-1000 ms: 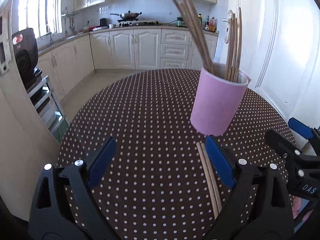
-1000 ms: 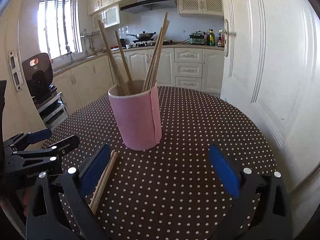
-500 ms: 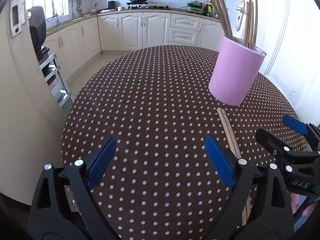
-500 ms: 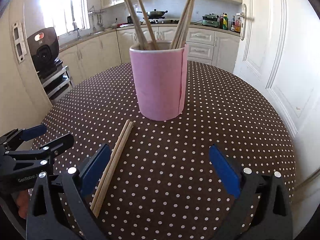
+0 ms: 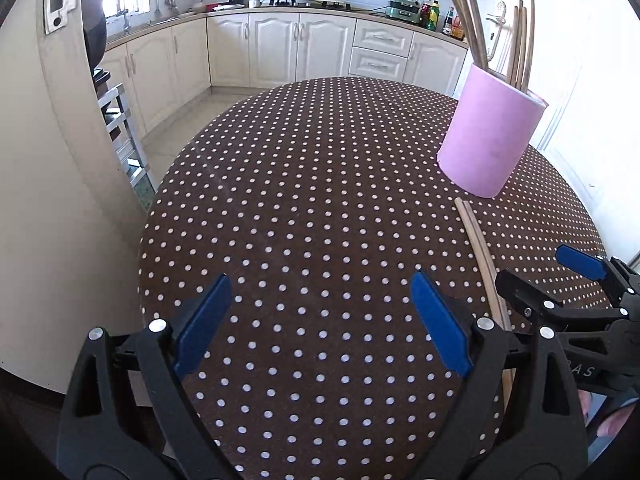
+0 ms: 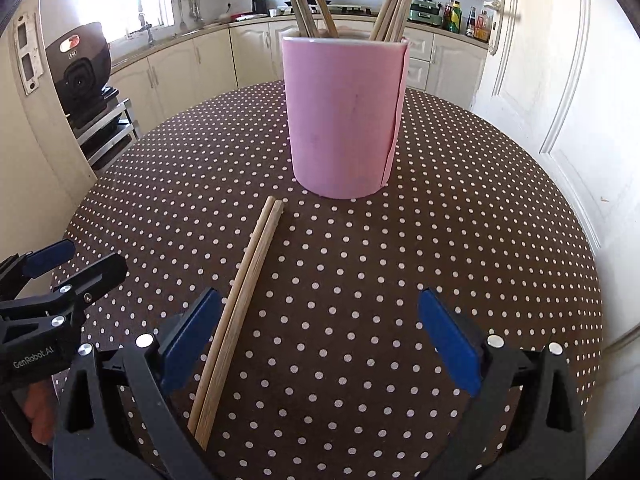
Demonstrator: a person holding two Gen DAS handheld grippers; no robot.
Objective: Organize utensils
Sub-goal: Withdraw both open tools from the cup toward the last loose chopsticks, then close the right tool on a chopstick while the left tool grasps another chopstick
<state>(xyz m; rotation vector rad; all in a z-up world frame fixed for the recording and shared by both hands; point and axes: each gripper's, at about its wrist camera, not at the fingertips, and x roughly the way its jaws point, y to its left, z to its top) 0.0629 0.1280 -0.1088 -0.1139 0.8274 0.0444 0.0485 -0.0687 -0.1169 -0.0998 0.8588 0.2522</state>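
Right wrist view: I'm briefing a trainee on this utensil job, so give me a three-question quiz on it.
1. True or false: the pair of chopsticks lying on the table is inside the pink cup.
2. The right hand-held gripper is: A open, B shut on chopsticks.
3. Which hand-held gripper shows at the left edge?

Key: 1 false; 2 A; 3 the left hand-held gripper.

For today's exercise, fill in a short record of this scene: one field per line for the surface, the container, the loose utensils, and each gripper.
surface: round table with a brown, white-dotted cloth
container: pink cup, upright, holding several wooden chopsticks
loose utensils: two chopsticks lying side by side on the cloth, tips near the cup's base
left gripper: open, empty, fingers apart
right gripper: open, empty, loose pair beside its left finger
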